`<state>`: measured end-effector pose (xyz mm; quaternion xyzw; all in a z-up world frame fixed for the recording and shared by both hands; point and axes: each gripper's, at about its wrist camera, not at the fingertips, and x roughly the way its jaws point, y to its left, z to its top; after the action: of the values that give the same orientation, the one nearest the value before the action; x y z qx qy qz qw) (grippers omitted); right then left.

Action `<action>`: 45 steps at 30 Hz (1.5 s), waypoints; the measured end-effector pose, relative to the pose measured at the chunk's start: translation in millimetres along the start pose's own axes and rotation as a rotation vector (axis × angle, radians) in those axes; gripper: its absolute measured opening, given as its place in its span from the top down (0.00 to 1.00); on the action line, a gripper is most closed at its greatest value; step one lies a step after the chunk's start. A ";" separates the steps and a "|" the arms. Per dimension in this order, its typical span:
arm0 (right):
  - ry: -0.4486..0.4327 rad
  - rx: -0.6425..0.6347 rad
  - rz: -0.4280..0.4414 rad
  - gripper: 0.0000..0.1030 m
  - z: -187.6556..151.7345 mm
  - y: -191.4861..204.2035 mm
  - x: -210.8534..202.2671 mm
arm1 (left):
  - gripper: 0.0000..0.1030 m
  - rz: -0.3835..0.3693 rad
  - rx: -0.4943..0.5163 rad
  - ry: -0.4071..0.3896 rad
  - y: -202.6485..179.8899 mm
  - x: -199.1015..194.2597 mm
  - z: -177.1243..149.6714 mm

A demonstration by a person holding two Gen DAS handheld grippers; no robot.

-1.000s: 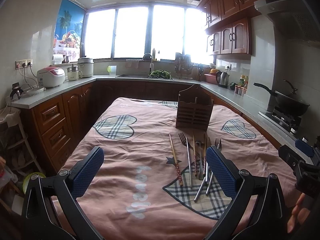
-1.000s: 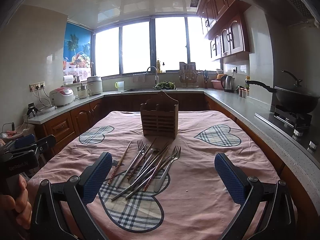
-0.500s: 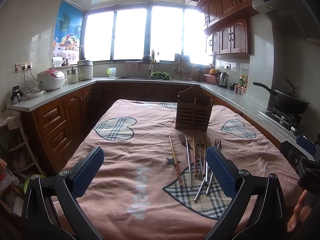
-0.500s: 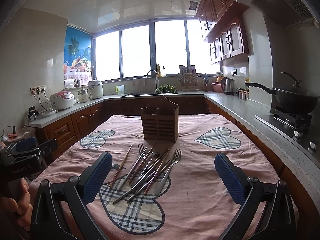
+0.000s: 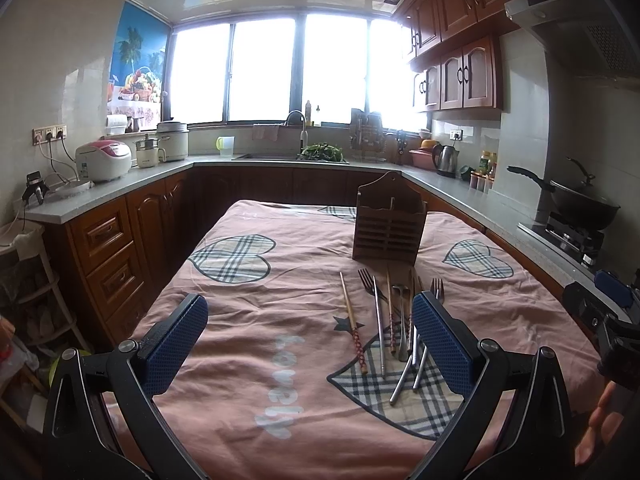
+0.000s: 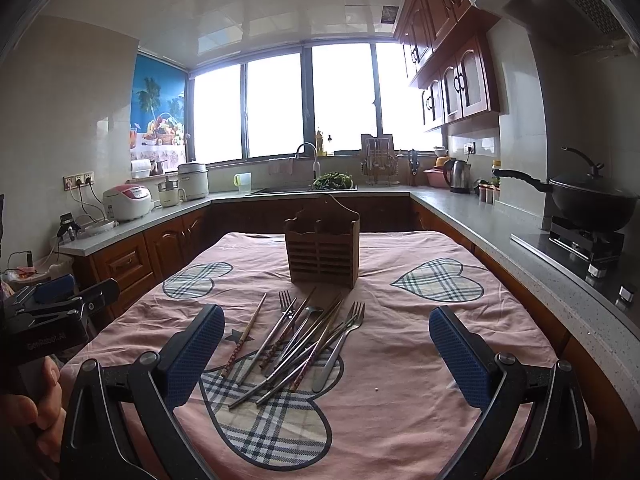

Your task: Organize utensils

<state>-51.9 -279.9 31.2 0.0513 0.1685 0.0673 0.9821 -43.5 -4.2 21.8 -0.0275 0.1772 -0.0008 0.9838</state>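
We see nothing sorted yet; the utensils (image 6: 304, 340) all lie heaped on the cloth just in front of the wooden holder (image 6: 322, 254); our left gripper (image 5: 310, 336) and right gripper (image 6: 326, 346) hover before it, fingers spread wide, holding nothing

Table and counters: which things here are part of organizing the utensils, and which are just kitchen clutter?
Part of the job:
- wooden utensil holder
- pile of forks and chopsticks
- lone chopstick left of the pile

Just lying about:
- rice cooker
- kettle
- wok on the stove
- greens by the sink
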 end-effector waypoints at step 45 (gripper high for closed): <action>0.243 0.154 0.047 0.20 0.5 -55.3 116.0 | 0.03 -0.115 -0.014 0.365 2.7 161.5 8.9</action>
<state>63.0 -317.1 -12.8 0.1221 0.2897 0.0827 0.9457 110.9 -2.8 -26.4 -0.0438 0.3510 -0.0608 0.9334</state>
